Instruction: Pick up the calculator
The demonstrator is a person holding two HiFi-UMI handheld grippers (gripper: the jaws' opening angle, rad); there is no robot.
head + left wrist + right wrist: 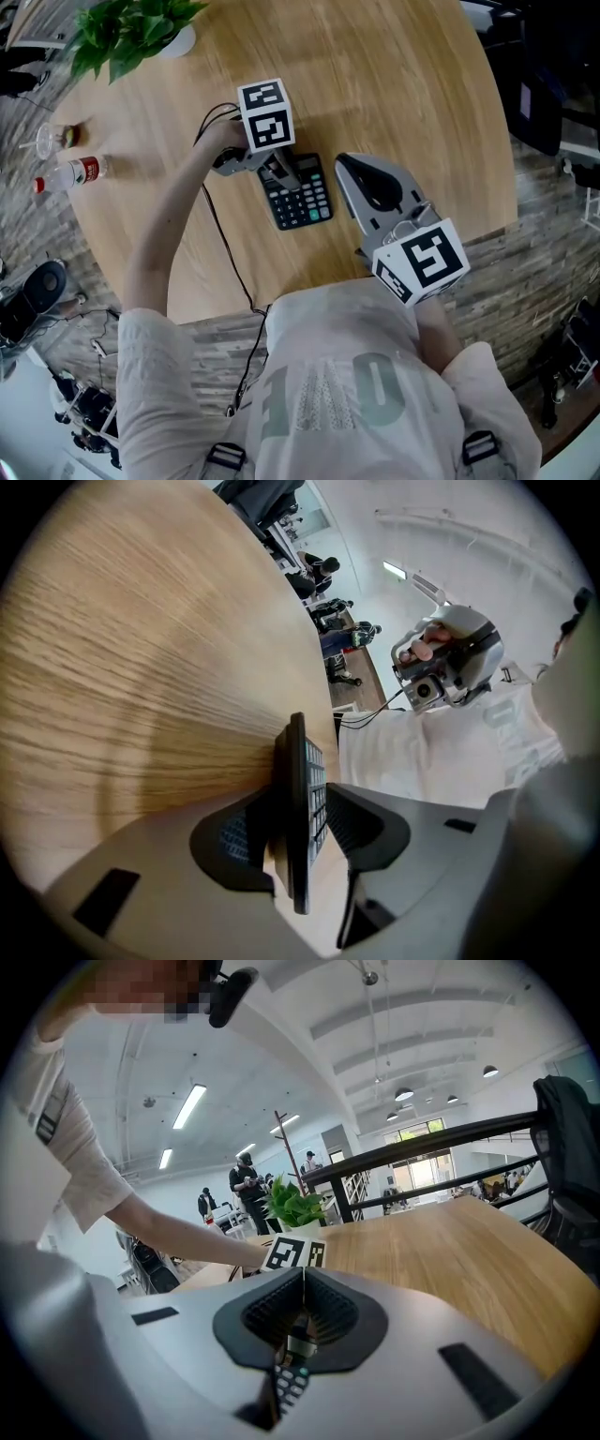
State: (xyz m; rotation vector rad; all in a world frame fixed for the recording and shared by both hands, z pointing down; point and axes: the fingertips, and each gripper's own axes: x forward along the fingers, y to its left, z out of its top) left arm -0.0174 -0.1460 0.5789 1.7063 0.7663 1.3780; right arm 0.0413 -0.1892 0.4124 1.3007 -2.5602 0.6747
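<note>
Round wooden counter (375, 75) under everything, with the calculator (298, 195) lying on it near the middle, keys up, just in front of the person.

Step in hand, by the look of it: closing on the calculator's far end. Best done by keeping one jaw low against the counter and well behind the case, then squeezing squarely on the back and the key face rather than on a corner, and lifting straight up only once the grip is firm. Likely to pivot or slip out if pinched at the rim alone, being thin, hard and smooth.

Person's left forearm (173, 225) stretched forward and across, wrist bent, left hand-held gripper (281, 173) angled inward and somewhat downward over the calculator's far end. Jaws part-way apart, straddling the calculator edge-on: one pad close against the back, a sliver of gap showing before the key face, so not yet clamped.

Off to the side, right hand-held gripper (343, 163) just beside the calculator's right edge, low over the counter, jaw tips brought together with nothing between them.

Thin black cable (225, 246) trailing from the left hand toward the counter's near edge; worth keeping clear of the lift.
</note>
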